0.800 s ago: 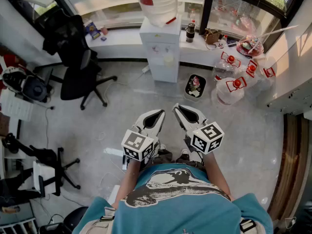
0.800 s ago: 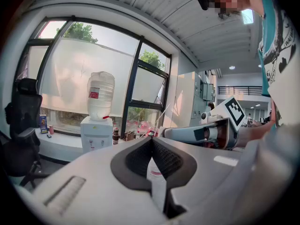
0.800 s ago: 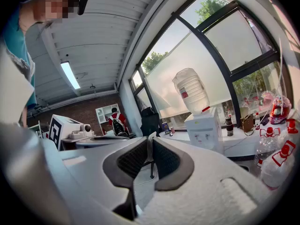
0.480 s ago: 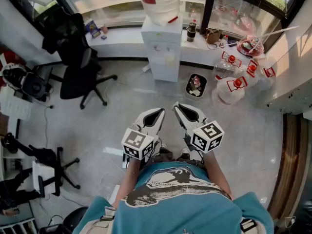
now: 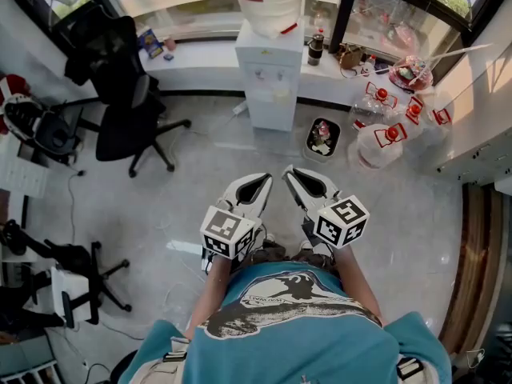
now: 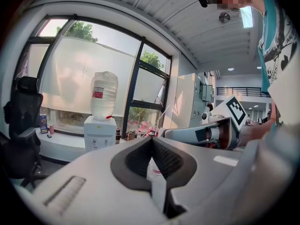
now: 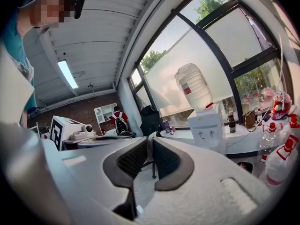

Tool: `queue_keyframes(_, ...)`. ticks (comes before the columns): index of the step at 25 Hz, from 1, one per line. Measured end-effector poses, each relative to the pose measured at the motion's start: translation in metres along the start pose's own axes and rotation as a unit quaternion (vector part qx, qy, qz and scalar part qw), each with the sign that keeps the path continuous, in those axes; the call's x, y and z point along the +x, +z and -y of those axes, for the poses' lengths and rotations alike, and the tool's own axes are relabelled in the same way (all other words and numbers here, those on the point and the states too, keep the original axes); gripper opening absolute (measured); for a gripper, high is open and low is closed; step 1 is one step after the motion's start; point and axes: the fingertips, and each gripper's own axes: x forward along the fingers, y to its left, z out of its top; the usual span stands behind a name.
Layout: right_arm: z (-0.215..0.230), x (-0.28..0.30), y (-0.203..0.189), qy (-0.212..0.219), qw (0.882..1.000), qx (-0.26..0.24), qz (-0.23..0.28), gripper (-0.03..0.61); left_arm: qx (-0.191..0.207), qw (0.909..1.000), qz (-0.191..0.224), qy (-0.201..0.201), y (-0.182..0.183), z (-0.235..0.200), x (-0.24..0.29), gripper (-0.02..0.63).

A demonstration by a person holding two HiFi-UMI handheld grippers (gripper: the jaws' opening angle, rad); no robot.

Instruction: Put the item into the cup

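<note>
The left gripper [image 5: 258, 184] and the right gripper [image 5: 294, 178] are held side by side just in front of the person's teal printed T-shirt [image 5: 288, 326], both aimed forward over the pale grey polished floor [image 5: 200, 174]. In its own view the left gripper's dark ribbed fingers [image 6: 140, 158] meet at the tips with nothing between them. The right gripper's fingers [image 7: 133, 159] are drawn almost together, and the thin slit between them holds nothing.

Neither the cup nor the item can be made out in any view, and no tabletop carrying them shows. By my reading the task has not begun: finding, picking up and dropping in the item are all left to do.

Further off stands a white water dispenser [image 5: 270, 82] topped by an inverted clear bottle [image 5: 268, 2]. To the right of the dispenser are a small dark waste bin [image 5: 322, 140] and clear water jugs with red caps [image 5: 382, 144], and a black office chair [image 5: 128, 126] stands to its left.

As for writing, the bottle bears a red label, too small to read. The shirt's graphic gives no legible words. The gripper cubes carry only black-and-white square markers.
</note>
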Motion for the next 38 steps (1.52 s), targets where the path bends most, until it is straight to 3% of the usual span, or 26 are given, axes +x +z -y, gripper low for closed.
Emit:
queue_keyframes(17, -0.009, 0.022, -0.020, -0.023, 1.000, 0.006, -0.016, 0.035, -0.018, 0.9998, -0.001, -0.004, -0.021, -0.032, -0.021, 0.012)
queue_keyframes(25, 0.004, 0.048, -0.014, -0.006, 0.999, 0.009, -0.032, 0.034, -0.032, 0.9993, -0.005, 0.019, -0.021, -0.055, -0.014, 0.012)
queue_keyframes(38, 0.100, 0.112, 0.031, 0.016, 0.999, 0.024, -0.038, 0.034, -0.044, 0.9977, -0.008, 0.051, 0.009, -0.126, 0.074, 0.012)
